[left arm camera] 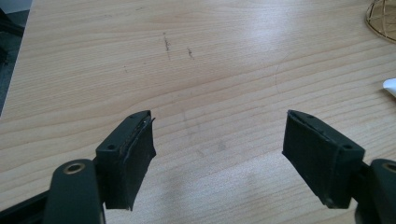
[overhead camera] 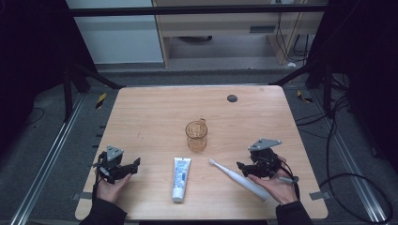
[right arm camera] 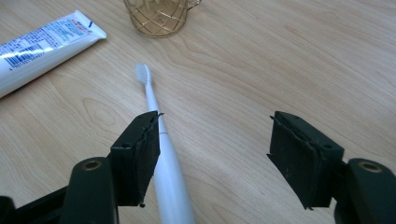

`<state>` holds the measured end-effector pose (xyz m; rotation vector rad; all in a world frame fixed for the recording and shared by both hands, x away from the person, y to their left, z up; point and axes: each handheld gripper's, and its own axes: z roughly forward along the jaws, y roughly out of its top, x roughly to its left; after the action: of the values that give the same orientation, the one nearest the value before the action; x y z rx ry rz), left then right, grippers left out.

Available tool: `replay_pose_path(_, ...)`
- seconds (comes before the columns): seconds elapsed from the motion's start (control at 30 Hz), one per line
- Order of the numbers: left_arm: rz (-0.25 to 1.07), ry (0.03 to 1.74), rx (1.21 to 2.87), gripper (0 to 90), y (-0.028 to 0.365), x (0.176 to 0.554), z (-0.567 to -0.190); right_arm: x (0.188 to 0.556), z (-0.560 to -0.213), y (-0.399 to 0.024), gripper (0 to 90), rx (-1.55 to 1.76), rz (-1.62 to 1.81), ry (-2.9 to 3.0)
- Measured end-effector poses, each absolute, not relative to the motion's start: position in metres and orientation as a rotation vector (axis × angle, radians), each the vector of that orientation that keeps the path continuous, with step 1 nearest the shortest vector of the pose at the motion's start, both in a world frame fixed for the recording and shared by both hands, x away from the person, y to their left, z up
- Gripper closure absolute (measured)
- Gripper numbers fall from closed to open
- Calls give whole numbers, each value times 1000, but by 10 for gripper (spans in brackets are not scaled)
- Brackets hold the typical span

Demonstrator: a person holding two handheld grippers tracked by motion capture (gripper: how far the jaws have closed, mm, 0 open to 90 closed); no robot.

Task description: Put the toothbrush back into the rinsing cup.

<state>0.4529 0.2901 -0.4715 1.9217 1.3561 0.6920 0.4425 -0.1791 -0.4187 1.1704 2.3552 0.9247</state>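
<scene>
While both grippers rest low near the person's edge of the wooden table (overhead camera: 150, 108), the high view shows the right gripper (overhead camera: 245, 168) beside an electric toothbrush (overhead camera: 237, 178), which lies diagonally with its bristles toward the amber cup (overhead camera: 196, 136). A toothpaste tube (overhead camera: 180, 178) lies between the two hands, and the left gripper (overhead camera: 131, 167) sits well apart from it, jaws spread over bare wood.

From the left gripper view, the jaws stand wide open with nothing between them; the cup's rim (left arm camera: 383, 21) and the tip of the toothpaste tube (left arm camera: 390, 87) appear at the far right.

Through the right gripper view, the jaws are also spread wide, and the toothbrush (right arm camera: 161, 154) runs under the left-hand jaw, not between the two. The likely step is picking up the toothbrush, so the gripper should shift sideways until the handle lies centred in the gap, come down close to the table, then close across the thick white handle, not the thin neck, which would probably swivel.
</scene>
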Motion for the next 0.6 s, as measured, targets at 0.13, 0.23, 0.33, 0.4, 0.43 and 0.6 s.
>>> replay_pose_path(0.13, 694, 1353, 1923, 235, 290, 453, -471, 445, -420, -173, 348, 1158, 912, 2378)
replay_pose_path(0.23, 695, 1351, 1924, 234, 290, 453, -471, 447, -421, -168, 351, 1154, 896, 2396)
replay_pose_path(0.33, 698, 1349, 1930, 233, 289, 453, -471, 449, -422, -164, 360, 1148, 879, 2412)
replay_pose_path(0.4, 699, 1348, 1932, 232, 289, 453, -471, 450, -422, -162, 369, 1146, 875, 2419)
replay_pose_path(0.43, 702, 1347, 1933, 232, 289, 453, -471, 451, -423, -161, 371, 1146, 877, 2423)
replay_pose_path(0.6, 703, 1346, 1936, 232, 288, 453, -471, 453, -424, -155, 376, 1140, 868, 2445)
